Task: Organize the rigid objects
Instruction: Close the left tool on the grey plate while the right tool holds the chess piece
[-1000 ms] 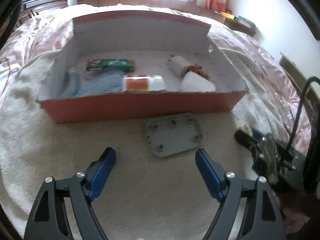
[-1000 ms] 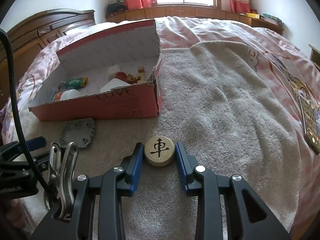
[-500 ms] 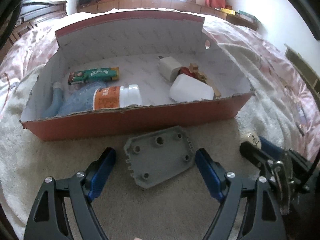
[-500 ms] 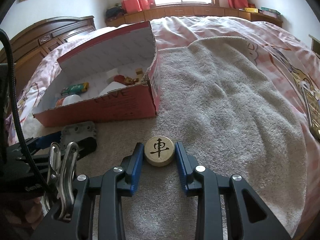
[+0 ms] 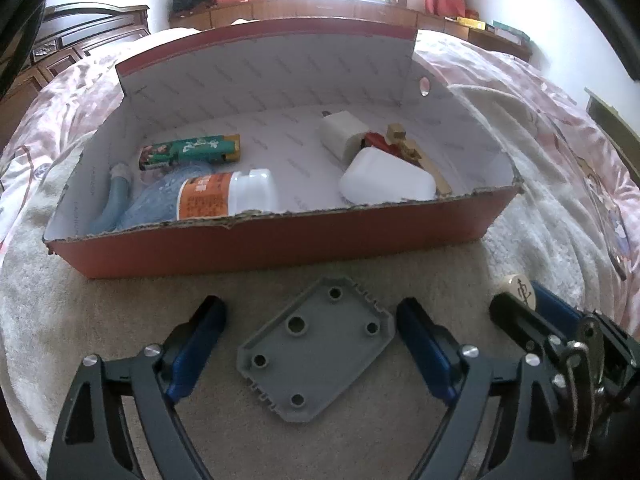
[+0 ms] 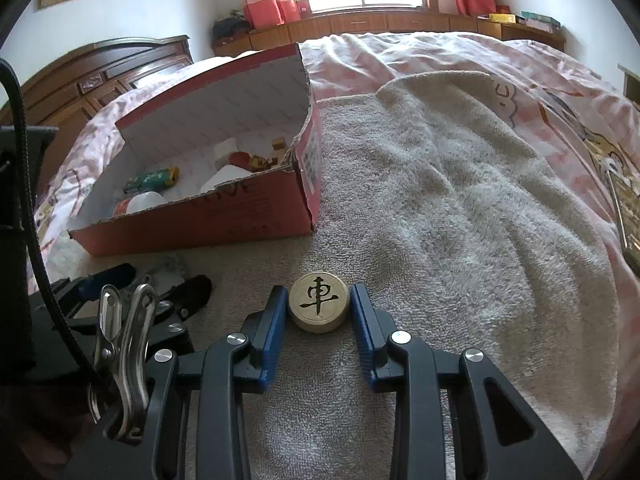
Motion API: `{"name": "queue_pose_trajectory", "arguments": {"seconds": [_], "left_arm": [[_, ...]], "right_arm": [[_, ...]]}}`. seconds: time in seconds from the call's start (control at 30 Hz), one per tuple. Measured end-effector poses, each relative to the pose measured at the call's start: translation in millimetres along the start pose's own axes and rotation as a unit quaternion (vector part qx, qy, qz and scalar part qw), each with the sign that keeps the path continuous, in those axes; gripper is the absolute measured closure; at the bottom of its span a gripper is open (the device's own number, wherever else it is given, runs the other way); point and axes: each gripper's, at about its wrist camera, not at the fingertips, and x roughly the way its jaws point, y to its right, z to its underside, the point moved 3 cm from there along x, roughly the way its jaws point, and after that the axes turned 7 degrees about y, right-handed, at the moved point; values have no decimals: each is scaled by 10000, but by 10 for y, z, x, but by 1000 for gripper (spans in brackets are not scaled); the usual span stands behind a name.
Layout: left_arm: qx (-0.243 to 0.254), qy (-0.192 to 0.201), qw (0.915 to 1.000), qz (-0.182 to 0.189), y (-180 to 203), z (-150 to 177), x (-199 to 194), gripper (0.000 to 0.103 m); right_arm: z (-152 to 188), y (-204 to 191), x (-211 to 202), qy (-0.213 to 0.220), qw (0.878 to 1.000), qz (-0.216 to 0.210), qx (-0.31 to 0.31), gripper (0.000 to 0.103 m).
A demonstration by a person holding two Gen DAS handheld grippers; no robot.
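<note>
A grey plastic plate with round holes [image 5: 316, 350] lies flat on the towel between the blue fingers of my left gripper [image 5: 310, 312]. Its jaws are opening and the pads stand clear of the plate on both sides. Just beyond it stands the red cardboard box [image 5: 280, 240], which holds a white bottle with an orange label [image 5: 228, 198], a green pack [image 5: 188, 152] and white blocks [image 5: 386, 180]. My right gripper [image 6: 319, 304] is shut on a round wooden chess piece [image 6: 319, 306], which rests low on the towel right of the box [image 6: 224, 220].
A beige towel [image 6: 440, 200] covers the pink bedspread [image 6: 540, 80]. A dark wooden headboard [image 6: 100, 76] rises behind the box. A flat dark item [image 6: 628, 216] lies at the bed's right edge. The two grippers sit close side by side, with the right gripper [image 5: 524, 308] just right of the plate.
The left gripper moved toward the box, so the grey plate now lies between its fingers, which have spread wider. The right gripper keeps its hold on the chess piece.
</note>
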Motion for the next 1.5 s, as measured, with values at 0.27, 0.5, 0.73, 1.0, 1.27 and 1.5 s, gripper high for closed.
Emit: {"name": "queue_pose_trajectory", "arguments": {"seconds": [0.27,0.5,0.73,1.0,1.27,1.5], "left_arm": [[60,156,9998,94,-48,5,-94,46],[-89,97,9993,338,-154,-1,-137,53],[-81,-108,9982,591,-129,-31,-134,39],[429,-167,9961,755,-210,-3,-266,24],[654,-364,9925,965,-243,103,-214,21],[817,-201,9938,722,-197,198,-254,35]], "right_arm": [[4,5,-2,9,10000,-23,23,70],[6,2,-2,8,10000,18,-14,70],[5,-1,-2,9,10000,9,-6,70],[3,4,-3,19,10000,-46,55,70],[-2,2,0,16,10000,-33,44,70],[1,3,-2,14,10000,-11,24,70]]}}
